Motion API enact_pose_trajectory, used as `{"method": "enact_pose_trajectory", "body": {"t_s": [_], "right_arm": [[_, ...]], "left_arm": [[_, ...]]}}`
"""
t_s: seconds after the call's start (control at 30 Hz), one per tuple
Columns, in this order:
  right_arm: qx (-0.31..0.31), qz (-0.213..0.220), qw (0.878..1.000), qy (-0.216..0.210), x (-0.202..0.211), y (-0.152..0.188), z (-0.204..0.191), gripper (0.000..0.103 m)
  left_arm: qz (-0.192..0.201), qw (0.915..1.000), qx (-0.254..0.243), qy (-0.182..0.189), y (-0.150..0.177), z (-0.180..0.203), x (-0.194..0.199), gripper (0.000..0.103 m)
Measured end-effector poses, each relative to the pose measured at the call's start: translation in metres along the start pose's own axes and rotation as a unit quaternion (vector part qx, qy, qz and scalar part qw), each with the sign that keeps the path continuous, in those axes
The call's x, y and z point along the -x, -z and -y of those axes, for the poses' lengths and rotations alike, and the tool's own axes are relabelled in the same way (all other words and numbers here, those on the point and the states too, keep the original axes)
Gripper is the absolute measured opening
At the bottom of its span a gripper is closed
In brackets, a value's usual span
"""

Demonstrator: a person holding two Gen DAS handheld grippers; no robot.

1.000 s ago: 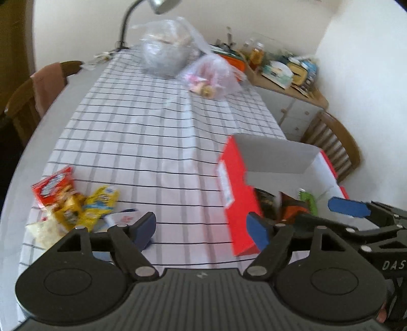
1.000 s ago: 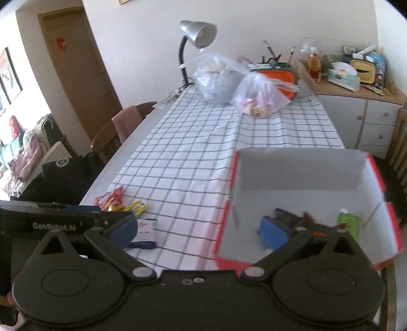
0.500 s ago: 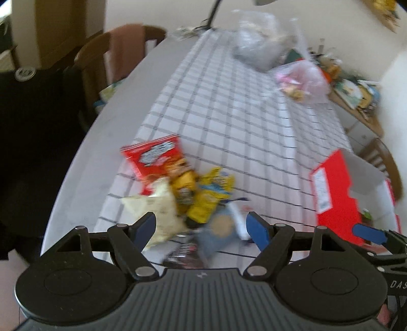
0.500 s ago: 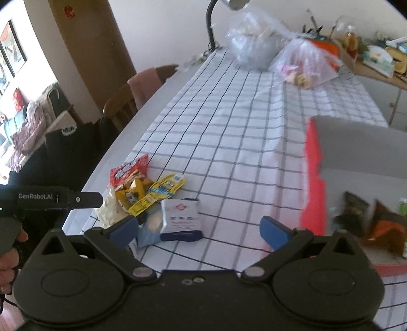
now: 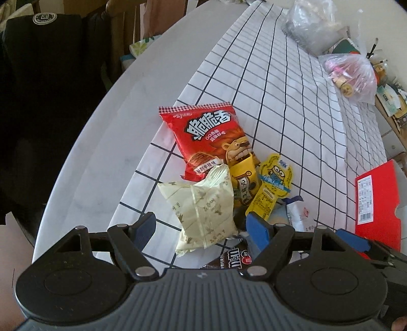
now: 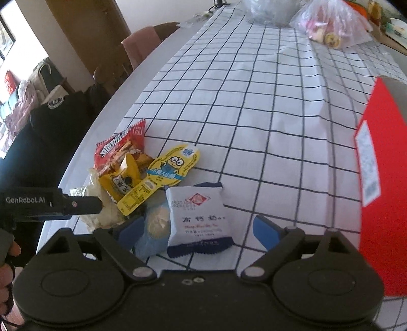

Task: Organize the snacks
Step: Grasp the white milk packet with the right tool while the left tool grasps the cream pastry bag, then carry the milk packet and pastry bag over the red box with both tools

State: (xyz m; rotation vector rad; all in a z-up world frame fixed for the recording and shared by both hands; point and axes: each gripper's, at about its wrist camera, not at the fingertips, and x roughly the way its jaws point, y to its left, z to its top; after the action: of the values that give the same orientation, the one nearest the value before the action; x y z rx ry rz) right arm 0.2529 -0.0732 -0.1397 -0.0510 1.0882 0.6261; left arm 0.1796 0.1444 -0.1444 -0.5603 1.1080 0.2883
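Note:
A pile of snacks lies at the table's near left corner. In the left wrist view I see a red chip bag (image 5: 208, 137), a pale cream packet (image 5: 203, 211), a yellow Minion packet (image 5: 273, 185) and a brown M&M's bag (image 5: 229, 259). My left gripper (image 5: 201, 230) is open, its fingers either side of the cream packet. In the right wrist view my right gripper (image 6: 195, 230) is open over a white-and-blue milk packet (image 6: 199, 219) and a light blue packet (image 6: 155, 229). The red box (image 6: 381, 163) stands to the right.
Two clear plastic bags (image 6: 330, 23) sit at the table's far end. Chairs with a pink cloth (image 6: 142, 43) and a black jacket (image 5: 43, 89) stand along the left side. The checked tablecloth (image 6: 267, 96) covers the table. A cluttered sideboard (image 5: 391, 99) is at the far right.
Both grippers have swung left from the red box and come down over the snack pile. Both stayed open.

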Motion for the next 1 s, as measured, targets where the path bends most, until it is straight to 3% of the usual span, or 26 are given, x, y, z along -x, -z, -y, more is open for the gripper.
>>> {"method": "enact_pose_trajectory", "body": {"t_s": [0.2, 0.33, 0.43, 0.73, 1.0], "right_arm": [[-0.006, -0.012, 1.000, -0.006, -0.014, -0.007, 0.003, 0.078], [-0.010, -0.019, 1.000, -0.015, -0.019, -0.007, 0.004, 0.062], [-0.012, -0.021, 1.000, -0.012, -0.023, -0.007, 0.004, 0.057], [-0.025, -0.008, 1.000, -0.012, -0.019, -0.001, 0.006, 0.048], [-0.029, 0.011, 0.999, -0.015, 0.005, 0.007, 0.007, 0.047]], "left_arm": [[-0.014, 0.9999, 0.004, 0.001, -0.004, 0.000, -0.015, 0.078], [-0.021, 0.9998, 0.005, 0.002, -0.005, 0.000, -0.021, 0.077], [-0.022, 0.9997, 0.006, 0.004, -0.005, -0.001, -0.023, 0.074], [-0.029, 0.9995, 0.004, 0.015, -0.002, 0.000, -0.027, 0.046], [-0.007, 0.9998, 0.016, 0.011, 0.008, 0.000, -0.013, 0.041]]}}
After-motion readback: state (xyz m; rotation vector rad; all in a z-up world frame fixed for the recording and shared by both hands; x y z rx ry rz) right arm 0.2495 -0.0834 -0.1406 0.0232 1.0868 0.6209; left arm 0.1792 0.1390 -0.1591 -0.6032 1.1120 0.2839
